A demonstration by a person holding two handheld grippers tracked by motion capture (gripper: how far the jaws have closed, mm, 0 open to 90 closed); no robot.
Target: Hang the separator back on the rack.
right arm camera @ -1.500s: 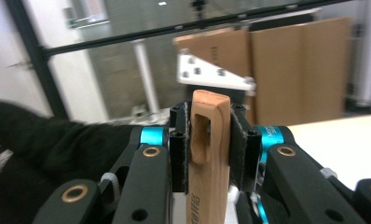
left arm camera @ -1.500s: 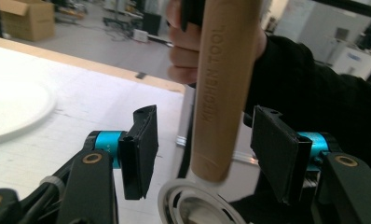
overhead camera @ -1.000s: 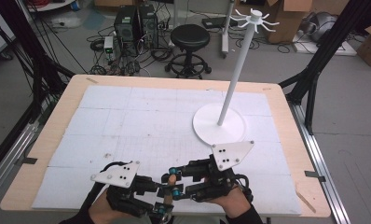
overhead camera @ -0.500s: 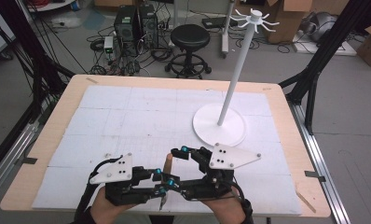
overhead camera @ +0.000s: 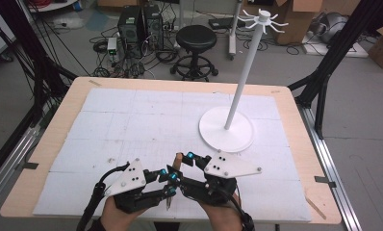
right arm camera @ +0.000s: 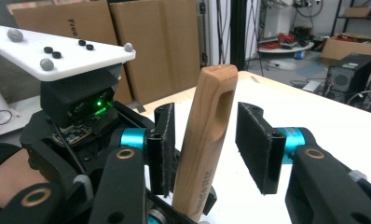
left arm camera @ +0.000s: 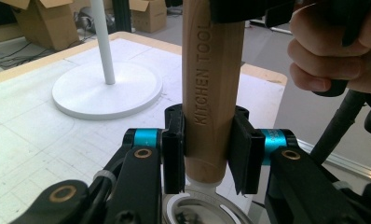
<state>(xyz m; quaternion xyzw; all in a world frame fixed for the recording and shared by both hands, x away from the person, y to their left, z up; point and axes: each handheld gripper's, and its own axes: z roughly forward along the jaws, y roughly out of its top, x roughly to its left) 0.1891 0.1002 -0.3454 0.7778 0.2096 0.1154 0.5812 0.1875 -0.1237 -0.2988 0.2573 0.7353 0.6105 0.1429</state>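
Note:
A wooden handle [left arm camera: 211, 84] stamped KITCHEN TOOL stands upright in my left gripper [left arm camera: 207, 149], whose pads are shut on its lower part. In the right gripper view the handle's slotted top [right arm camera: 207, 135] rises between the jaws of my right gripper [right arm camera: 210, 140]. Those jaws have just been closing. The left pad is close to the wood and the right pad [right arm camera: 256, 144] stands clear of it. From above, both grippers meet at the table's front middle, left gripper [overhead camera: 166, 175] and right gripper [overhead camera: 184, 161], with the handle's tip [overhead camera: 178, 158] between them.
A white stand with a round base [overhead camera: 226, 130], a tall pole and hooks on top stands right of centre, just beyond the right gripper. The table is covered by a white mat [overhead camera: 132, 120]. A stool and boxes stand on the floor behind.
Both hands have stayed at the table's front. The right gripper's white plate has turned slightly, and the two grippers sit a little closer together around the handle.

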